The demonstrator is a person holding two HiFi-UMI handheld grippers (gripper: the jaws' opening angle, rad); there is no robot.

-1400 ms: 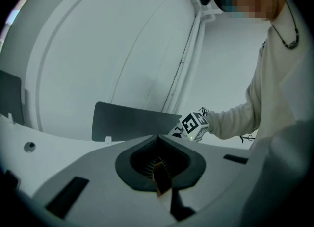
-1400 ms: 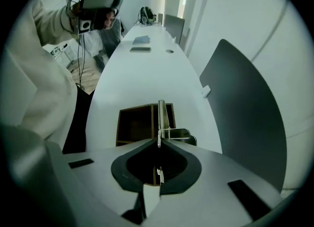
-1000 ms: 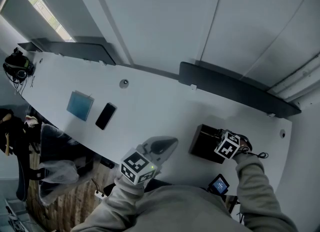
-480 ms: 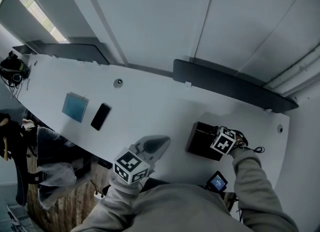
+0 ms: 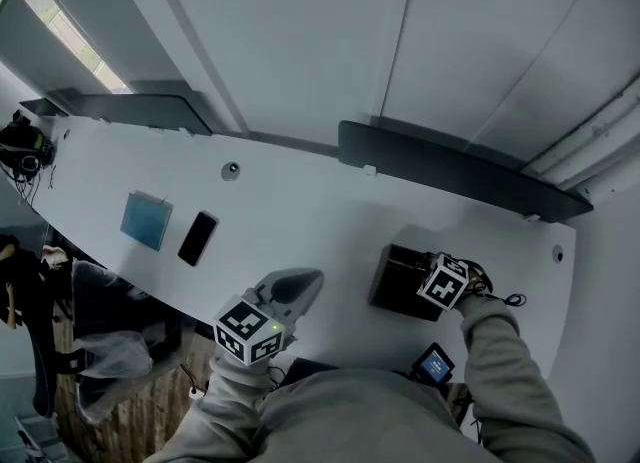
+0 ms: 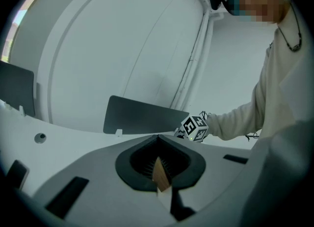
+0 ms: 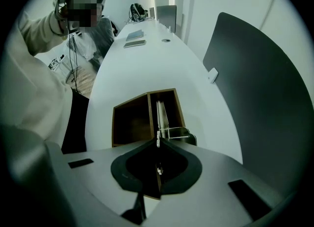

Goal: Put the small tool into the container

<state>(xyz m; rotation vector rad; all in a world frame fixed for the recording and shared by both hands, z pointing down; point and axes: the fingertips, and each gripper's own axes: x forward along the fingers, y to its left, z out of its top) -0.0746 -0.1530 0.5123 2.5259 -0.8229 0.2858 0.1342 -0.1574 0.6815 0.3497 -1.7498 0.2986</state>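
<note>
A white desk [image 5: 300, 211] runs across the head view from 10 o'clock to 4 o'clock. Two dark partition panels stand along its far edge: the longer panel [image 5: 450, 176] at 2 o'clock and the second panel [image 5: 140, 106] at 10 o'clock.

The container [image 5: 395, 286], a dark open box with two compartments, sits on the desk at 4 o'clock. The right gripper [image 7: 158, 141] hangs directly over it, pointing steeply down. Its jaws are clenched on the upper end of the small tool [image 7: 160, 113], a thin silvery strip. In the right gripper view the strip reaches into the container's right-hand compartment.

The left gripper [image 6: 158, 137] is at 6 o'clock, above the desk's near edge and well apart from the container. Its jaws are pressed together with nothing between them.

A blue pad [image 5: 146, 220] and a black phone [image 5: 197, 238] lie side by side at 9 o'clock.
</note>
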